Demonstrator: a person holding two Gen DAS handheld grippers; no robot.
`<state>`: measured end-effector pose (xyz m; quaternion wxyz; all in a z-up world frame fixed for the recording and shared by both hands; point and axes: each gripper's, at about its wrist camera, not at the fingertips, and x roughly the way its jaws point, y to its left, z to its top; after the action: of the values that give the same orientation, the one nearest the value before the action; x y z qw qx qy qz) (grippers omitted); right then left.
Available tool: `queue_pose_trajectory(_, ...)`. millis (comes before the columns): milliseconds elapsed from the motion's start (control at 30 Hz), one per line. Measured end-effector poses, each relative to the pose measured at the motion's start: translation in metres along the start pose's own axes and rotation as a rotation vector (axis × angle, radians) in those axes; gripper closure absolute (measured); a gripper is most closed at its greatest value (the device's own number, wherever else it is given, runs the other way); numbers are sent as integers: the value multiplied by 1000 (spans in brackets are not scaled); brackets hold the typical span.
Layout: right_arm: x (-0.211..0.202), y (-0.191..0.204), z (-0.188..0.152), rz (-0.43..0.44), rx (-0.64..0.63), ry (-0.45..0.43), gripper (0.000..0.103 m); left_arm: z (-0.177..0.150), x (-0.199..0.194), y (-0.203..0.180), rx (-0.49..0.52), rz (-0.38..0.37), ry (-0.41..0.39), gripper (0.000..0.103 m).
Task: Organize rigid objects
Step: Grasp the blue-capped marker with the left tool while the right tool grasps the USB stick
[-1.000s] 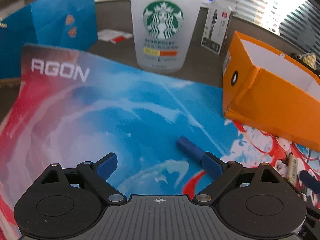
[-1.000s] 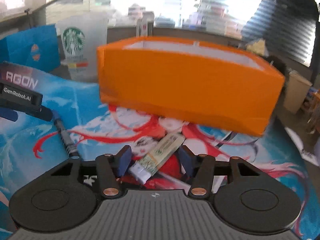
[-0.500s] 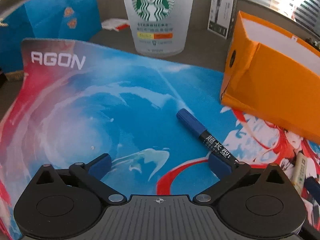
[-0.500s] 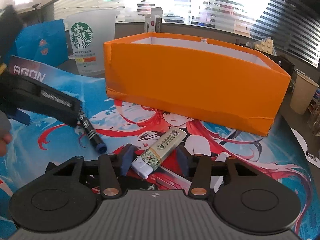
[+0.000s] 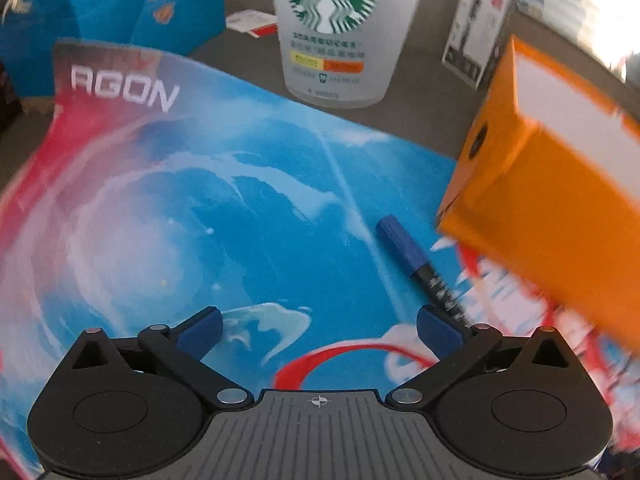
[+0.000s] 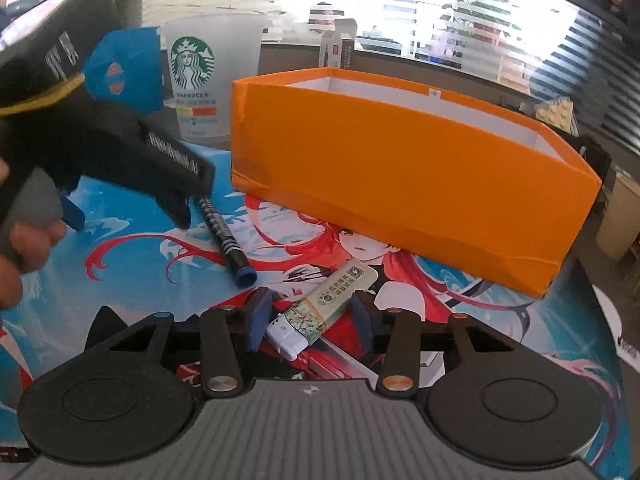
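A black marker with a blue cap [image 5: 416, 260] lies on the printed mat, just ahead of my left gripper's right finger; it also shows in the right wrist view [image 6: 224, 236]. My left gripper [image 5: 318, 330] is open and empty above the mat. My right gripper [image 6: 310, 322] is open, its fingers either side of a green-and-white lighter [image 6: 324, 308] lying on the mat. An open orange box [image 6: 400, 168] stands behind the lighter and shows at the right of the left wrist view [image 5: 540, 200].
A frosted Starbucks cup [image 5: 340, 28] stands behind the mat, with a blue paper bag [image 5: 116, 12] to its left and a small white carton [image 5: 476, 40] to its right. The left hand-held gripper body [image 6: 100, 136] fills the left of the right wrist view.
My left gripper has pulled back and up off the marker, showing more of it. My right gripper has backed off slightly from the orange box, the lighter still between its open fingers.
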<state>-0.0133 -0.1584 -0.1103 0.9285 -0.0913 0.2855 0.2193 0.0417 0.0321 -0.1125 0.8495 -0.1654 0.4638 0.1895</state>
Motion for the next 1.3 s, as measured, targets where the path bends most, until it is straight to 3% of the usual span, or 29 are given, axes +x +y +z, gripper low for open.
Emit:
queue_pose_trajectory(200,1,-5,1,16,41,4,57,3,-1,-16,-87,-11,-8,0)
queue_pose_trajectory(300,1,-5,0,17,40,4,54,1,-12,-23,-139,-71,-58,0)
queue_pose_trajectory(367,1,-6,0,21,47,5,51,-1,-15,-33,-132,-56,-87,0)
queue_pose_trajectory(467,0,-5,-1,24,51,6,50,-2,-1,-44,-98,-21,-13,0)
queue_pose_trajectory(567,-2,-7,-1,20,40,7,52,-4,5,-52,-11,-2,11,0)
queue_pose_trajectory(667,-4,-10,-3,51,10,3,73,-9,10,-65,160,32,1,0)
queue_pose_trajectory(900,-9,-16,-4,37,13,4,80,-23,6,-45,322,-92,-106,2)
queue_pose_trajectory(1000,-9,-17,-5,34,11,4,80,-31,-2,-35,377,-133,-151,15)
queue_pose_trajectory(1033,-8,-17,-4,31,14,5,80,-32,-5,-30,391,-145,-164,25)
queue_pose_trajectory(1067,-7,-17,-3,26,15,6,80,-32,-7,-24,397,-152,-179,44)
queue_pose_trajectory(1100,-6,-16,-3,22,13,5,80,-31,-9,-19,402,-154,-193,57)
queue_pose_trajectory(1133,-5,-15,-2,18,13,6,80,-30,-11,-14,407,-155,-201,83)
queue_pose_trajectory(1167,-4,-15,-1,16,7,7,80,-29,-12,-10,409,-148,-203,91)
queue_pose_trajectory(1300,-2,-12,1,9,-4,12,80,-25,-12,5,421,-165,-205,92)
